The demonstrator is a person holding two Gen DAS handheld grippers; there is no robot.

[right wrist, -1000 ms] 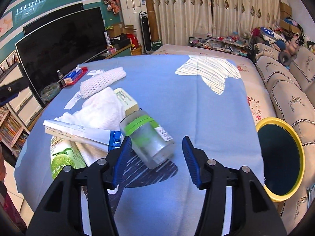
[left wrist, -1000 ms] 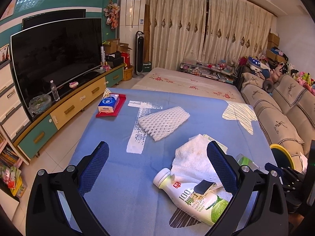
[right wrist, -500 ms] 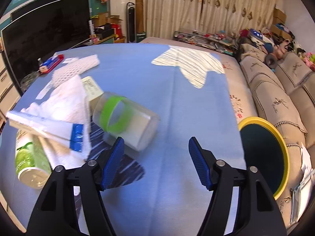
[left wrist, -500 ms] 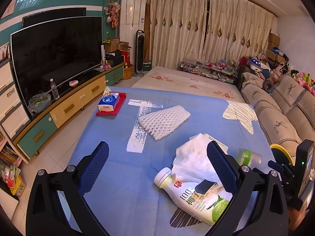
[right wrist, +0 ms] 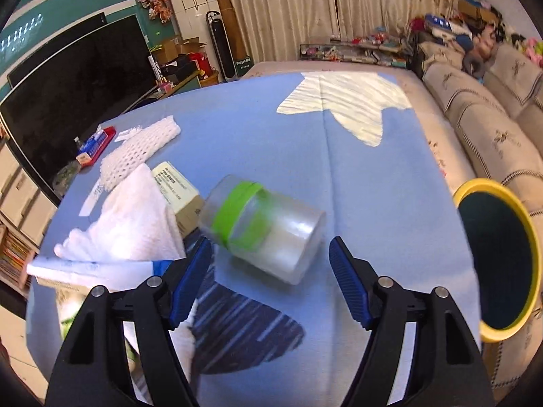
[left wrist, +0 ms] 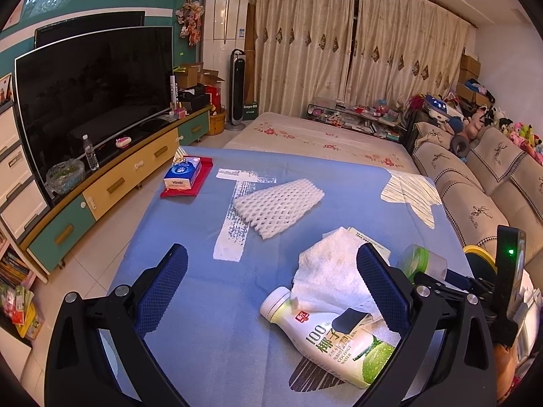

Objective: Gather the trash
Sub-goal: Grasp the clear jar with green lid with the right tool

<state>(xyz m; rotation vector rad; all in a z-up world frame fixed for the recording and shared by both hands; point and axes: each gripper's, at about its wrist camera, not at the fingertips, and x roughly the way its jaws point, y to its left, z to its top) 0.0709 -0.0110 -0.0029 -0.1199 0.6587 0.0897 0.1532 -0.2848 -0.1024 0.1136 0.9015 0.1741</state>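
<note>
Clear plastic jar (right wrist: 263,229) with green band, lying on its side on the blue cloth (right wrist: 356,183) just ahead of the right gripper (right wrist: 269,285), whose jaws have just been widening, empty: likely light, rigid, slick, roll-prone; grasp mid-body.

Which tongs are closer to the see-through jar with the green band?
The right tongs. They hang open just in front of the jar, not touching it. The left tongs sit farther off, over the blue cloth by the coconut water bottle.
</note>
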